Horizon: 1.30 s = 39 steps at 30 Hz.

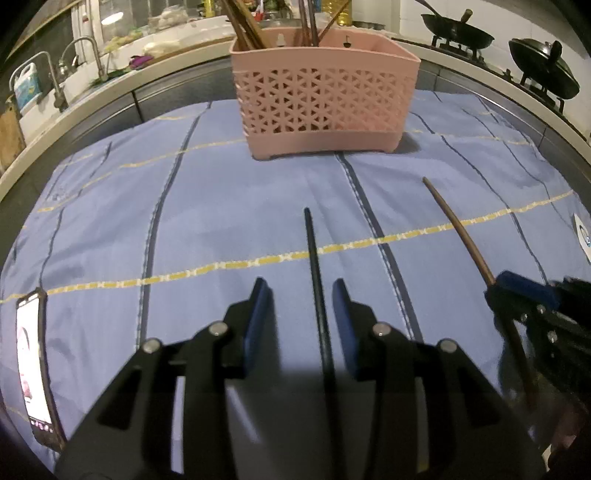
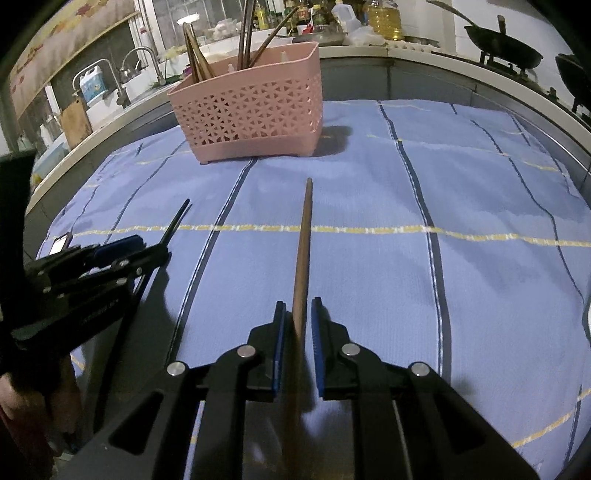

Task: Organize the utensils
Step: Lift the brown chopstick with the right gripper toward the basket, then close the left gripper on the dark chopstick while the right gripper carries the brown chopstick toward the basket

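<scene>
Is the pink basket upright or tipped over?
Upright. The pink basket stands on its feet on the blue cloth, its opening upward, with chopsticks standing inside.

No legible text anywhere. Faint pale lettering on the side of the left gripper (image 2: 168, 254), seen from the right wrist view, too small and blurred to read. Blue-and-white label on the plastic jug (image 2: 92, 84) by the sink, print not resolvable. Lit screen on the phone (image 1: 35, 369) lying on the blue cloth (image 1: 221, 221), only pinkish picture content visible, no readable characters. Small white tag with a dark round mark (image 1: 583, 236) at the cloth's right edge, cut by the frame, not decipherable. Labels on the bottles (image 2: 384, 18) along the back counter too distant to make out.
</scene>
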### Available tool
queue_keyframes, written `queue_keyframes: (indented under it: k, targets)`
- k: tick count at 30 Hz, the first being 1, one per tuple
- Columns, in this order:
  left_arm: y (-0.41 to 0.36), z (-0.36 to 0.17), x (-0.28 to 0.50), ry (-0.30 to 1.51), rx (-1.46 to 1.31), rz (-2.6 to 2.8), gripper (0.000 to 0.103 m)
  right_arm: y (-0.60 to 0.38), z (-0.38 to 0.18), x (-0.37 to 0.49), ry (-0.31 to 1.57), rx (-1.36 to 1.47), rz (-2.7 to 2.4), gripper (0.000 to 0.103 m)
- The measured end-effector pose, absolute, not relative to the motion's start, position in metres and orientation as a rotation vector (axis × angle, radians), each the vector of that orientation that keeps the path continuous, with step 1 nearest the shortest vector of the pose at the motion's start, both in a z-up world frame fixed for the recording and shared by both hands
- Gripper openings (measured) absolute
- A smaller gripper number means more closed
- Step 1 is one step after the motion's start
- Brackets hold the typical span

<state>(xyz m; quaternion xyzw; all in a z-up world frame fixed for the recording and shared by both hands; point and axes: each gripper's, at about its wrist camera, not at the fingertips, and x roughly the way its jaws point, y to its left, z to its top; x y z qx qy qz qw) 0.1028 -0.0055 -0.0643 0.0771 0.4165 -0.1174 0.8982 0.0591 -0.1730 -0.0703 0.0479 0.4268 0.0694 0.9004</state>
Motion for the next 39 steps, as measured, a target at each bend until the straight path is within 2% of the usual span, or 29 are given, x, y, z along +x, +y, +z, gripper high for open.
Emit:
queue_keyframes:
  k: [9,20,28,35,39]
  targets:
    - [-0.005,-0.064,0.105,0.861,0.159,-0.243,0.035,-0.171,-0.067,0.086,0.900,0.070,0.156,0.018]
    - [-0.004,-0.063,0.111,0.858,0.164,-0.239,0.038,-0.160,-0.066,0.102,0.879,0.006,0.152,0.031]
    - [-0.005,-0.063,0.115,0.852,0.170,-0.236,0.039,-0.158,-0.066,0.105,0.861,-0.020,0.144,0.031]
    - [-0.003,-0.064,0.118,0.837,0.180,-0.227,0.046,-0.158,-0.067,0.108,0.842,-0.019,0.138,0.031]
    - [-0.004,-0.064,0.119,0.831,0.187,-0.226,0.046,-0.158,-0.068,0.110,0.837,-0.023,0.138,0.031]
